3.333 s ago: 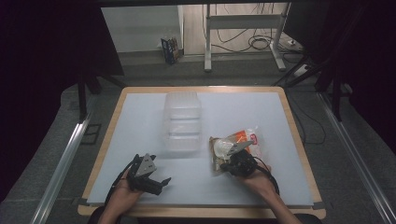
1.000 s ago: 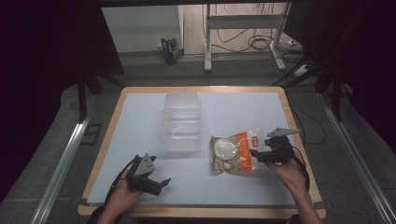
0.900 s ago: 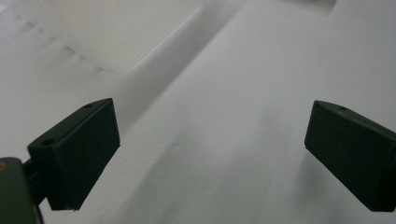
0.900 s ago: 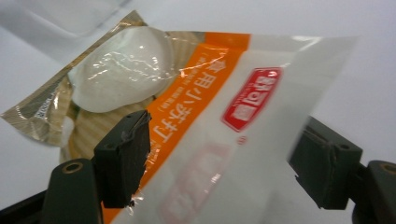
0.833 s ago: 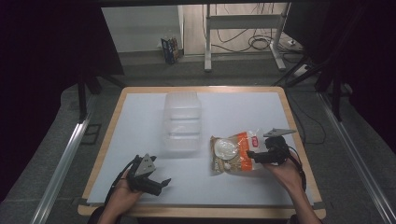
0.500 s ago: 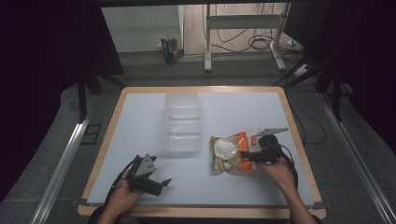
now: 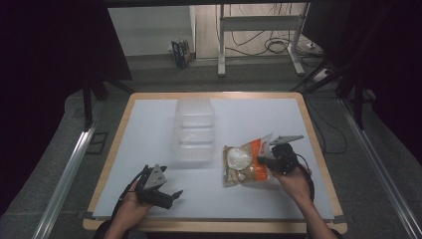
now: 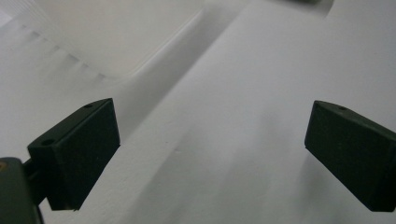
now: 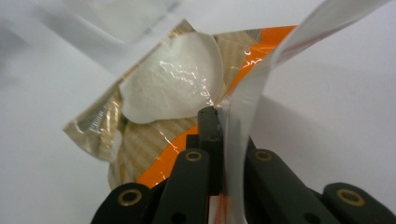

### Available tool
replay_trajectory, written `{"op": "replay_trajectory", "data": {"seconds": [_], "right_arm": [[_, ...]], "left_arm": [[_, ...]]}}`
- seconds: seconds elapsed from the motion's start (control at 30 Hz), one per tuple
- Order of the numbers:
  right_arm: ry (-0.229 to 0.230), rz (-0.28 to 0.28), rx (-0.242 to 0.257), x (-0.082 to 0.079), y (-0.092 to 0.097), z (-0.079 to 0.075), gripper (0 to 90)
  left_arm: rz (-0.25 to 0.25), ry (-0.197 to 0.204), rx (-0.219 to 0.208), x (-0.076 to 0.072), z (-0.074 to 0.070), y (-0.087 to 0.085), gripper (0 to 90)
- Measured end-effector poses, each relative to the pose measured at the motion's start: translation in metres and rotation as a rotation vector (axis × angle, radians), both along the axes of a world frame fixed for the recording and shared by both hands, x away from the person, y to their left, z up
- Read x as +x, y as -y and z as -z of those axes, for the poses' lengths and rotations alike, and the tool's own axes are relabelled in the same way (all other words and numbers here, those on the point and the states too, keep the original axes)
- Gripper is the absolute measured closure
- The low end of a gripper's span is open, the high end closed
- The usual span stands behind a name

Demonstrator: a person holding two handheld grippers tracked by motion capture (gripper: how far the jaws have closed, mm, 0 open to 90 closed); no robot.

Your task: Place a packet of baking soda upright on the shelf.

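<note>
On the white worktop (image 7: 149, 129), edged in pale wood, a clear plastic container (image 7: 194, 130) lies near the middle, running from the far side toward the person. Just to its right, near the right front part of the board, lies the snack bag (image 7: 244, 163), a crinkly packet with an orange band, tan striped print and a large white round patch; in the right gripper view the same bag (image 9: 163, 107) spreads flat on the white surface, while its silvery sealed edge stands up and curls away.

The right gripper (image 7: 263, 160) sits at the bag's right edge, held by the person's right hand, with its cable trailing behind. Its jaws have just been closing, and they are now pinched tight on the bag's upturned edge, the film caught between them (image 9: 219, 122).

The left gripper (image 7: 170, 195) rests in the person's left hand near the front left of the worktop, well apart from the bag. Its jaws stand wide apart with nothing between them, only bare white surface beyond (image 8: 212, 140).
</note>
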State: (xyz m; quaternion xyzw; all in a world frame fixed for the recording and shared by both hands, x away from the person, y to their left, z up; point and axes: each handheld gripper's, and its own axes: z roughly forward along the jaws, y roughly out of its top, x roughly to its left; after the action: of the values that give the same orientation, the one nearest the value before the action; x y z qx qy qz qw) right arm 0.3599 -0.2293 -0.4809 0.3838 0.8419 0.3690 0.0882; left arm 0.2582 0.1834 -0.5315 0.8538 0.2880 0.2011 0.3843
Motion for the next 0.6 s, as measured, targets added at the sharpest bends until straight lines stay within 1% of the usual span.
{"op": "replay_trajectory", "data": {"seconds": [0.03, 0.1, 0.17, 0.2, 0.23, 0.27, 0.3, 0.33, 0.37, 0.4, 0.5, 0.53, 0.6], "right_arm": [[0.006, -0.013, 0.014, -0.001, -0.002, -0.007, 88.4], [0.012, -0.028, 0.024, -0.001, -0.005, -0.014, 88.4], [0.015, -0.042, 0.027, -0.001, -0.008, -0.022, 88.4], [0.015, -0.042, 0.027, -0.001, -0.008, -0.022, 88.4], [0.020, -0.048, 0.027, -0.001, -0.009, -0.026, 88.4], [0.027, -0.060, 0.019, 0.000, -0.013, -0.033, 88.4], [0.028, -0.066, 0.014, 0.000, -0.014, -0.036, 88.4], [0.028, -0.066, 0.014, 0.000, -0.014, -0.036, 88.4], [0.036, -0.077, 0.001, 0.001, -0.018, -0.043, 88.4], [0.036, -0.077, 0.001, 0.001, -0.018, -0.043, 88.4], [0.053, -0.094, -0.017, 0.002, -0.023, -0.056, 88.4], [0.053, -0.094, -0.017, 0.002, -0.023, -0.056, 88.4], [0.066, -0.102, -0.026, 0.003, -0.026, -0.062, 88.5]], "left_arm": [[-0.001, 0.000, 0.001, 0.000, 0.000, 0.000, 3.2], [-0.001, 0.003, 0.002, 0.000, 0.000, 0.000, 3.2], [-0.002, 0.003, 0.001, 0.000, 0.000, 0.000, 3.2], [-0.002, 0.003, 0.001, 0.000, 0.000, 0.000, 3.2], [-0.003, 0.003, 0.001, 0.000, 0.000, 0.000, 3.2], [-0.002, 0.005, 0.001, 0.000, 0.000, 0.000, 3.2], [-0.004, 0.003, -0.001, 0.000, 0.000, 0.000, 3.2], [-0.004, 0.003, -0.001, 0.000, 0.000, 0.000, 3.2], [-0.002, 0.004, 0.004, 0.000, 0.000, -0.001, 3.2], [-0.002, 0.004, 0.004, 0.000, 0.000, -0.001, 3.2], [-0.001, 0.005, 0.003, 0.000, 0.000, -0.001, 3.1], [-0.001, 0.005, 0.003, 0.000, 0.000, -0.001, 3.1], [-0.002, 0.005, 0.003, 0.000, 0.000, -0.001, 3.1]]}}
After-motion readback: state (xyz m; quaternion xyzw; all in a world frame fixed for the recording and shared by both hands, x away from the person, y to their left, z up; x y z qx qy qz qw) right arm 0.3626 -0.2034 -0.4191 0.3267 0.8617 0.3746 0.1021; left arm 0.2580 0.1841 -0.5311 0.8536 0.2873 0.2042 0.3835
